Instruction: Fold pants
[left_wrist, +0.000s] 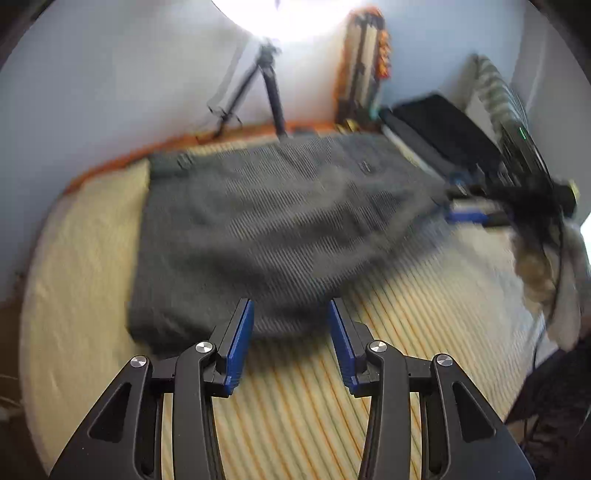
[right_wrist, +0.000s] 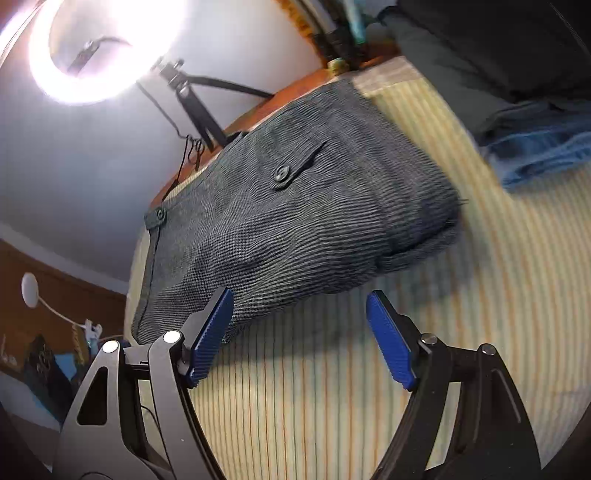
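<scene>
Dark grey corduroy pants (left_wrist: 266, 229) lie folded on a yellow striped bedsheet (left_wrist: 314, 406), waistband toward the far wall. My left gripper (left_wrist: 290, 310) is open and empty, its blue pads just at the pants' near edge. In the right wrist view the pants (right_wrist: 295, 221) show a buttoned back pocket (right_wrist: 282, 173). My right gripper (right_wrist: 299, 299) is open and empty, hovering at the pants' near edge. The right gripper also shows, blurred, in the left wrist view (left_wrist: 465, 206) at the pants' right corner.
A ring light on a tripod (left_wrist: 269, 92) stands by the far wall. A stack of dark folded clothes (left_wrist: 443, 133) and blue denim (right_wrist: 546, 155) lies at the right of the bed. An orange bed edge (right_wrist: 295, 96) runs behind the pants.
</scene>
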